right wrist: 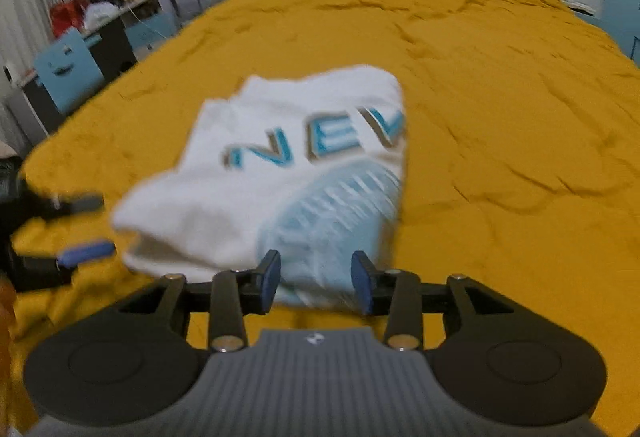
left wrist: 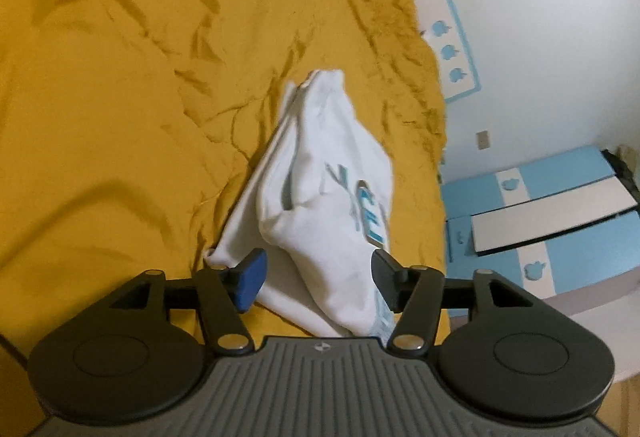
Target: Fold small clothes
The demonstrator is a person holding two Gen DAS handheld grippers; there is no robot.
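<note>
A small white garment (left wrist: 320,193) with blue lettering lies bunched and partly folded on the yellow bedspread (left wrist: 120,117). My left gripper (left wrist: 316,279) is open, its fingers on either side of the garment's near end, not closed on it. In the right wrist view the garment (right wrist: 280,165) shows the blue letters and a pale blue striped patch. My right gripper (right wrist: 316,287) is open with its fingers astride the near edge of that patch. The left gripper's fingers (right wrist: 86,253) show at the left edge of the right wrist view.
The yellow bedspread (right wrist: 480,97) is wrinkled all over. A white and blue wall with apple shapes (left wrist: 452,53) and a blue and white cabinet (left wrist: 552,213) stand to the right. A desk, blue chair (right wrist: 66,73) and shelves stand far left.
</note>
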